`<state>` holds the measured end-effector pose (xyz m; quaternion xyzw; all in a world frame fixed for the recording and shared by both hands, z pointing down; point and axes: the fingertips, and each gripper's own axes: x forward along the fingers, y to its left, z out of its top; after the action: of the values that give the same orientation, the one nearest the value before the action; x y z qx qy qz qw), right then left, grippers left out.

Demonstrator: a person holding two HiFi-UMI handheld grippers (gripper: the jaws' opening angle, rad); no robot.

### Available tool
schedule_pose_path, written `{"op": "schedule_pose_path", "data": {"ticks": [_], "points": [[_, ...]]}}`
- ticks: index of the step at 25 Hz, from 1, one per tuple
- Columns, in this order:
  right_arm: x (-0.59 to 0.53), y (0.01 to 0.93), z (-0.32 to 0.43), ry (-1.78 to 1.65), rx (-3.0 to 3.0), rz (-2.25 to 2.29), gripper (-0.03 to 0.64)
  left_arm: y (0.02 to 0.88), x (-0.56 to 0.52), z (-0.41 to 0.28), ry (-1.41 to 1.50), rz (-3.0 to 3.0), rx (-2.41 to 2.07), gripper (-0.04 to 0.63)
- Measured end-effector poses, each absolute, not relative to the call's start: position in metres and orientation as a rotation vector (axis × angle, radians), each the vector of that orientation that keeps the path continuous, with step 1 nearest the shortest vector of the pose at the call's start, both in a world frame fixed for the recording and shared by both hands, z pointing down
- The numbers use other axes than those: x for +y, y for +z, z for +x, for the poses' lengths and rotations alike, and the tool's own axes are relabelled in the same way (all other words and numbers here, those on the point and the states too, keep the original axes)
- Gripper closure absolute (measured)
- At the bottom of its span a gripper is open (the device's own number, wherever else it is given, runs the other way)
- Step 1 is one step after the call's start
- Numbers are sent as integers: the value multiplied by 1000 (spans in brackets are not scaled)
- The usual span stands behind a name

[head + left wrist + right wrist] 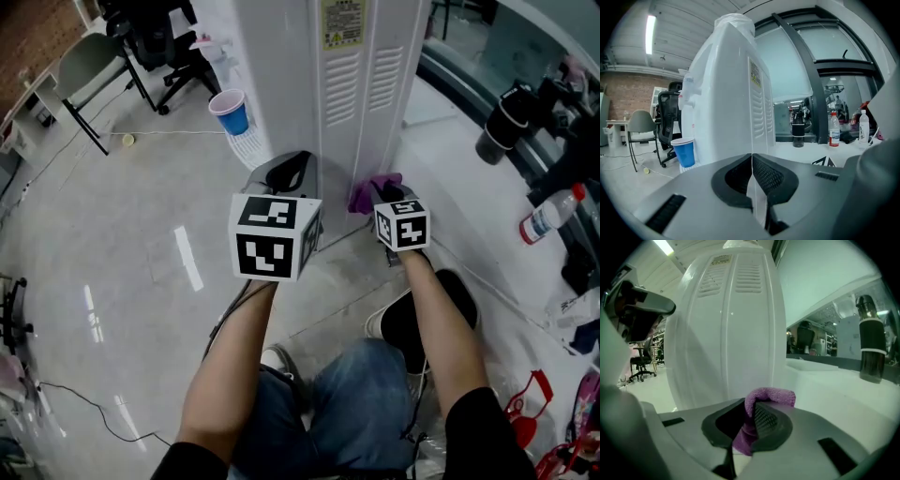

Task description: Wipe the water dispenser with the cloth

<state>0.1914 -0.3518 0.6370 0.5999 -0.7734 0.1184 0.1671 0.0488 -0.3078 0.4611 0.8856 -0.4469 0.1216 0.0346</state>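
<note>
The water dispenser [361, 84] is being faced low down, its tall white body standing upright directly ahead of both claws. The left gripper [752, 177] is being held beside it with jaws pressed together on nothing. The right gripper [749, 420] is being held at the louvred panel's foot, jaws pinched on the purple cloth [768, 397]. Contact with the panel cannot be confirmed. A short push forward, then strokes upward, is being called for.

My head view looks steeply down at the water dispenser [361, 84]; both gripper views sit low and close, probably sharing its vented back.
</note>
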Motion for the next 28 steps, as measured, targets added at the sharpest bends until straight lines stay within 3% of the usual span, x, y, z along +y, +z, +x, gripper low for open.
{"op": "schedule_pose_path", "data": {"ticks": [12, 28], "points": [[-347, 700, 196, 445, -2137, 1679, 584, 450, -307, 47, 358, 2720, -1395, 568], [-325, 464, 174, 75, -2446, 1696, 584, 424, -302, 40, 326, 2670, -1465, 568]]}}
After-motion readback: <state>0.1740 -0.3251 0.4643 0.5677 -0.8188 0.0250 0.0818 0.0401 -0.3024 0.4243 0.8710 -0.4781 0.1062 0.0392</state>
